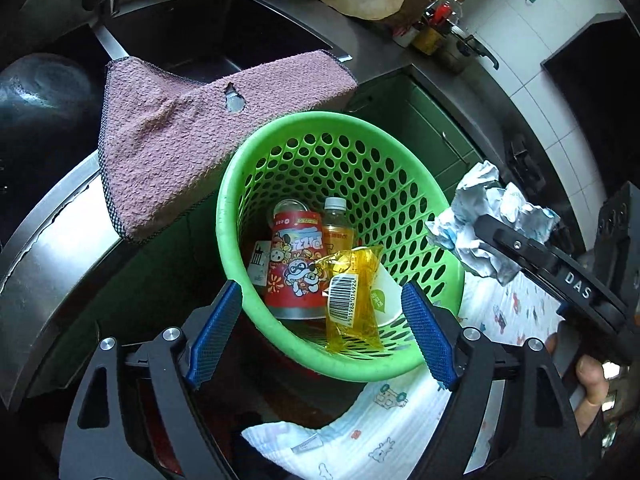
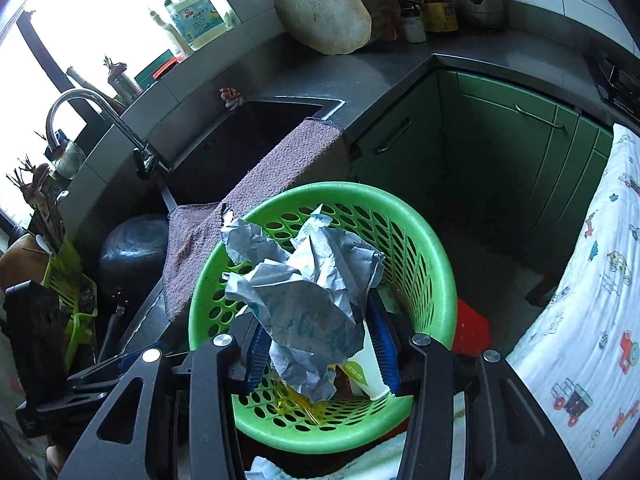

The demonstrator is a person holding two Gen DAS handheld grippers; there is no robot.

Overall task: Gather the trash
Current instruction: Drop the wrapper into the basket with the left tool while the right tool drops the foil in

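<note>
A green perforated basket [image 1: 240, 184] stands on the floor by the counter; it also shows in the right wrist view [image 2: 436, 248]. Inside lie a red snack can [image 1: 294, 268], a small bottle [image 1: 336, 220], a yellow wrapper [image 1: 352, 300] and a white paper cup [image 1: 386, 300]. My left gripper [image 1: 322, 334] is open and empty, over the basket's near rim. My right gripper [image 2: 322, 344] is shut on a crumpled grey-white paper [image 2: 304, 292] and holds it above the basket; the paper also shows in the left wrist view [image 1: 488, 216], at the basket's right rim.
A pink towel [image 1: 172, 140] hangs over the sink edge [image 2: 280, 108] beside the basket. A printed white cloth [image 2: 592, 312] hangs at the right. Green cabinets [image 2: 500, 152] stand behind. A wooden block [image 2: 324, 16], bottles and a pot sit on the counter.
</note>
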